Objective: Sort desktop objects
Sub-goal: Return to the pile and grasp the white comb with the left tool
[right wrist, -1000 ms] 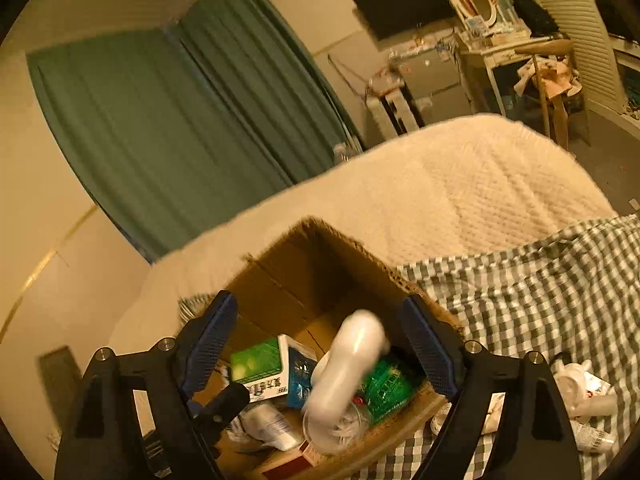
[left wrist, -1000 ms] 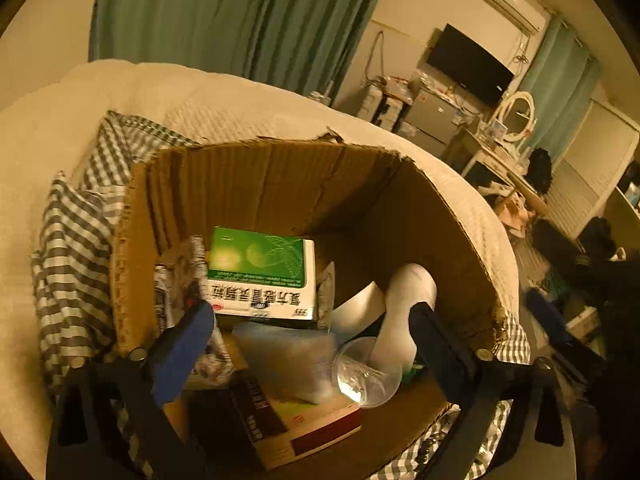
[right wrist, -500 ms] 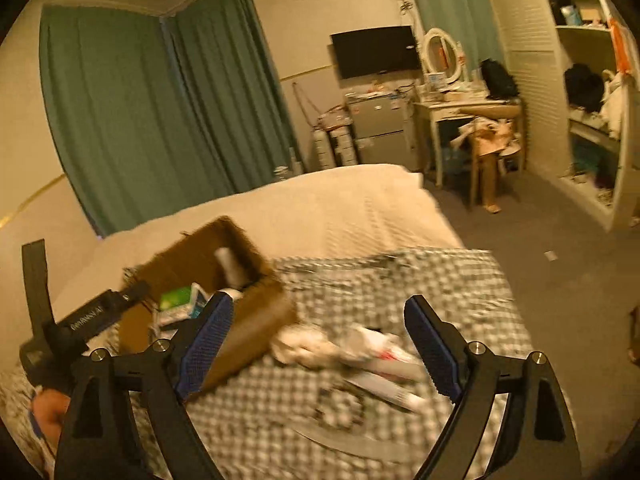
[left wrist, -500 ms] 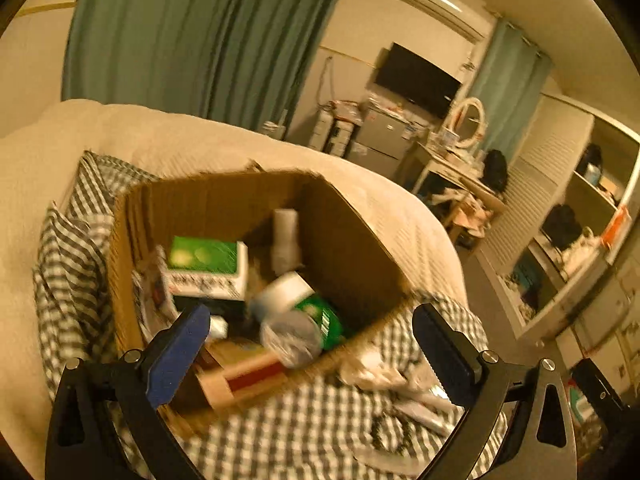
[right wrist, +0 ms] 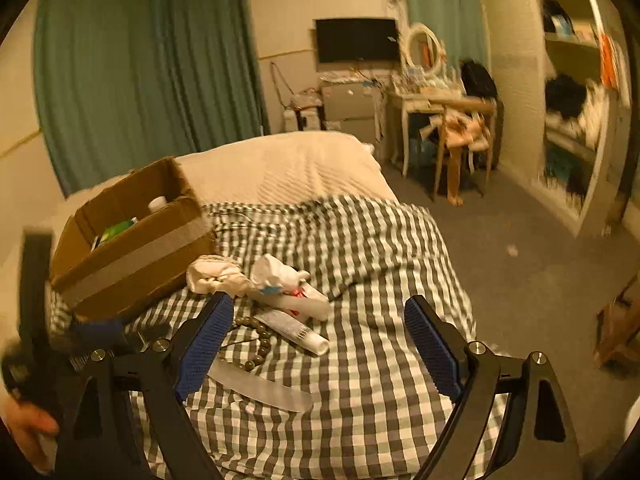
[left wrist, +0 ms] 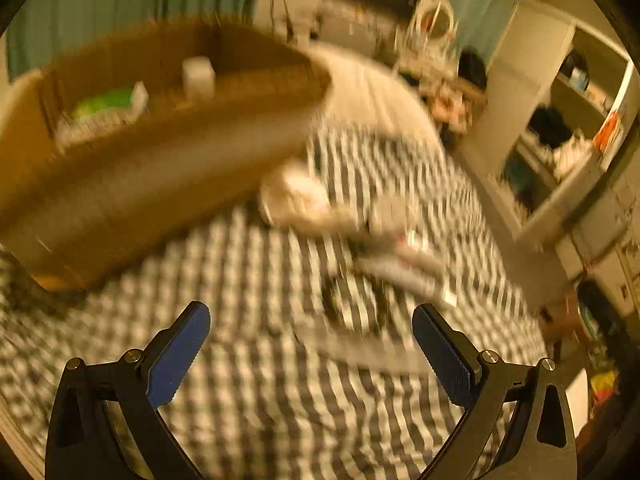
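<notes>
A cardboard box (right wrist: 132,256) stands on the checked cloth (right wrist: 380,380) at the left, holding a green packet (right wrist: 118,229) and a white bottle (right wrist: 157,202). Beside it lie a crumpled white cloth (right wrist: 216,274), a bagged white tube (right wrist: 290,298), a grey tube (right wrist: 296,330), a bead bracelet (right wrist: 256,342) and a clear flat strip (right wrist: 260,386). My right gripper (right wrist: 318,308) hangs open above these, holding nothing. The left wrist view is blurred: my left gripper (left wrist: 310,320) is open and empty over the cloth, with the box (left wrist: 160,184) up left and the tubes (left wrist: 396,264) ahead.
The cloth covers a bed with a cream blanket (right wrist: 288,164) behind the box. The bed's right edge drops to grey floor (right wrist: 520,264). A desk and chair (right wrist: 460,128), shelves (right wrist: 572,120) and green curtains (right wrist: 140,80) stand further off. A hand (right wrist: 28,428) holds the left gripper's handle.
Both grippers have pulled back and swung right, from over the box to above the loose items on the cloth. The white bottle now stands inside the box.
</notes>
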`<state>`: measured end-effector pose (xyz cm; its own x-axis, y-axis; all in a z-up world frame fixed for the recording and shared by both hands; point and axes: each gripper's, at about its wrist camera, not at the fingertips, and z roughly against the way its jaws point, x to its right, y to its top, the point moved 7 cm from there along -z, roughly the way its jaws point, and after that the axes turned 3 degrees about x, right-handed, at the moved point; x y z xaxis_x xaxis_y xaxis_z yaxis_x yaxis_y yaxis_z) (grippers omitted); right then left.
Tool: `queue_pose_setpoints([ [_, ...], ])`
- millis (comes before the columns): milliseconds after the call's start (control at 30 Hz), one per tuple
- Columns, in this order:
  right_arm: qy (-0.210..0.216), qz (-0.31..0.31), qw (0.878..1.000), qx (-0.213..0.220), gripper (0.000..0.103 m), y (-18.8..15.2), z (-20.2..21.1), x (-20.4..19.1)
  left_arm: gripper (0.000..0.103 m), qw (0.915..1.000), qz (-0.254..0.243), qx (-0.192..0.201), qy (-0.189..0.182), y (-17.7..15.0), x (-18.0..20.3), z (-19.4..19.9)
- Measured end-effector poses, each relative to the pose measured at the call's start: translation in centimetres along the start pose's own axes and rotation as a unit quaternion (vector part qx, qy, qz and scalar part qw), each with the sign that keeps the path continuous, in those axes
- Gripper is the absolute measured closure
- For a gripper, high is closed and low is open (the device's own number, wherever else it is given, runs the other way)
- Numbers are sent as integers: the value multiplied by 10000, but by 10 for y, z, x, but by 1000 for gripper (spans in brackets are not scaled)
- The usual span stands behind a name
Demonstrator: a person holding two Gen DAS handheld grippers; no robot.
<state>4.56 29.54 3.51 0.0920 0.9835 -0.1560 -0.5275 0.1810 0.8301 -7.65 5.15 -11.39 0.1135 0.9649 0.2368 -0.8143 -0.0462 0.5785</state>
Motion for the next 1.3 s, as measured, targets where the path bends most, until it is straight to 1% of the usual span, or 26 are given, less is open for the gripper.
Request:
queue_pose_setpoints([
  [67,-40,-264,9996,-22,16,-4,-4,16,0,9994,104,-341,41,-15,3,-18],
  [133,-201,-332,9992,-14,16,-7,-7,29,0,9981,221,-519,252,-26,4,-31],
  [167,-473,-214,9986,-36,16,-9,-10,35,0,9972,280,-585,384,-31,3,-36],
  [200,-708,-58,9974,-85,16,-11,-13,38,0,9958,403,-699,437,-36,4,-43],
  [267,-918,172,9955,-134,16,-13,-18,39,0,9932,675,-901,292,-43,8,-51],
  [300,-888,194,9958,-121,16,-14,-18,39,0,9914,863,-966,184,-46,10,-53],
  [333,-827,178,9964,-112,16,-14,-19,39,0,9892,1084,-985,59,-49,14,-55],
  [367,-761,128,9969,-129,16,-15,-20,39,0,9887,1140,-970,43,-49,16,-55],
  [433,-724,78,9972,-184,16,-18,-23,38,0,9912,1043,-796,191,-49,24,-56],
  [500,-734,58,9970,-224,16,-22,-25,38,0,9932,927,-684,145,-49,33,-59],
  [567,-774,29,9966,-268,16,-25,-24,39,4,9924,996,-727,15,-51,41,-65],
  [600,-835,0,9962,-252,16,-25,-24,40,11,9912,1077,-771,-17,-49,40,-67],
  [667,-916,-86,9956,-170,16,-25,-20,44,25,9903,1136,-772,190,-52,38,-72],
  [700,-919,-120,9956,-154,16,-24,-18,47,35,9909,1114,-740,178,-51,38,-72],
  [767,-1001,-122,9949,-86,16,-21,-14,50,53,9907,1103,-796,3,-51,35,-71],
  [800,-1012,-118,9948,-55,16,-20,-12,51,76,9889,1177,-889,-156,-51,32,-68],
  [833,-1006,-119,9948,-60,16,-19,-12,51,93,9870,1238,-987,-270,-51,29,-66],
  [900,-995,-115,9949,-109,16,-19,-12,51,94,9843,1239,-1189,-402,-51,24,-61],
  [967,-958,-84,9953,-123,16,-19,-12,48,95,9857,1120,-1182,-440,-47,19,-49],
  [1067,-850,-9,9962,-191,16,-23,-15,42,95,9909,657,-1062,-510,-28,20,-29],
  [1100,-805,1,9966,-196,16,-23,-16,40,95,9930,416,-989,-488,-18,24,-26],
  [1133,-706,10,9973,-197,16,-25,-17,36,95,9955,171,-827,-430,-11,26,-18],
  [1167,-589,24,9981,-204,16,-26,-18,33,95,9966,-44,-731,-375,-9,29,-12],
  [1200,-519,46,9984,-220,16,-27,-19,30,95,9965,-261,-715,-342,-9,30,-9],
  [1233,-471,75,9986,-249,16,-28,-21,28,94,9962,-354,-706,-374,-12,32,-8],
  [1300,-450,117,9984,-326,16,-32,-25,25,93,9948,-314,-850,-458,-23,37,-15],
])
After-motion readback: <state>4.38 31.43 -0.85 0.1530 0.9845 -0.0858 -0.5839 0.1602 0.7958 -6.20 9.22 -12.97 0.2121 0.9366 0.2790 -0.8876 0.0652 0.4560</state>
